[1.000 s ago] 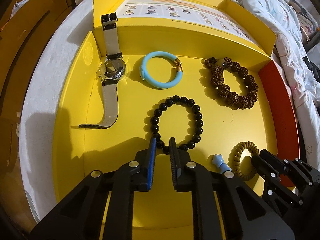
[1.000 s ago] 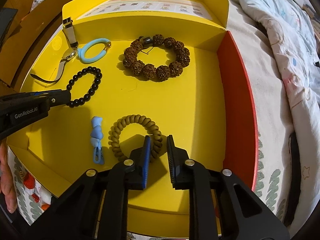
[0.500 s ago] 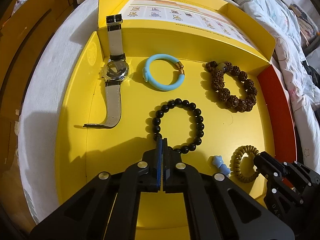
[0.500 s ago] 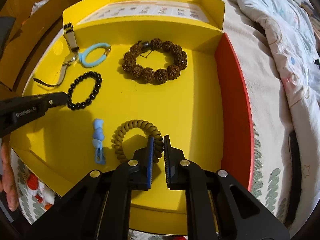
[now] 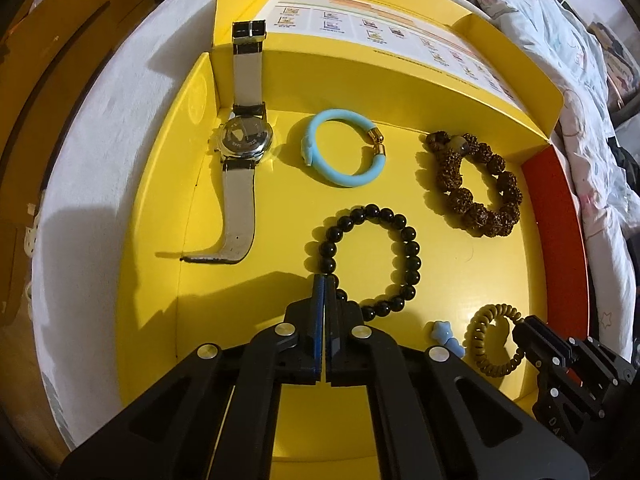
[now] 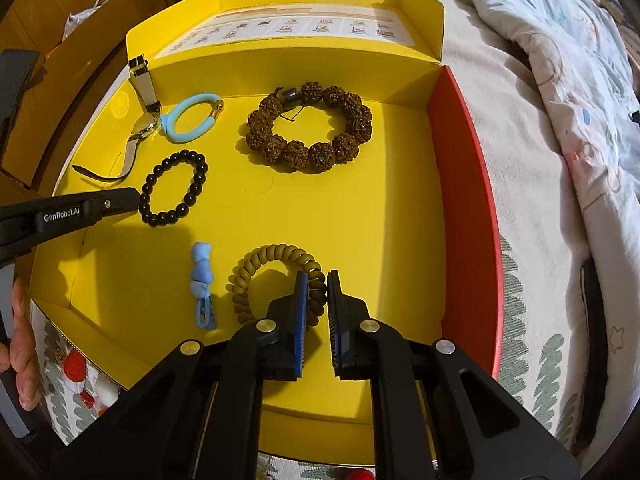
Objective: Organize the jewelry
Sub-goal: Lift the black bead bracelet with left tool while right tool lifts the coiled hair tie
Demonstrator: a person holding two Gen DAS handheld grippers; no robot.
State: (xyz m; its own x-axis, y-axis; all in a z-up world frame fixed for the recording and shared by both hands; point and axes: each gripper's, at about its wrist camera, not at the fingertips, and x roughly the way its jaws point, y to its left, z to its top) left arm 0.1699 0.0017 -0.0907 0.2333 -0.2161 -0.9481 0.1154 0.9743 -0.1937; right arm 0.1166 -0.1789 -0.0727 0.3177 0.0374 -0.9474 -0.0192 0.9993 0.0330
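Black bead bracelet (image 5: 370,258): flat on floor of yellow box (image 5: 160,248), near middle; near-left beads nipped between closed jaws of left gripper (image 5: 323,280).
Coiled hair tie (image 6: 276,284): near front of box; right side of coil clamped by right gripper (image 6: 318,280), narrow gap left between jaws.
Blue clip (image 6: 203,284): just left of hair tie.
Brown seed bracelet (image 6: 310,132), blue bangle (image 5: 344,154), watch (image 5: 242,168): along back wall.
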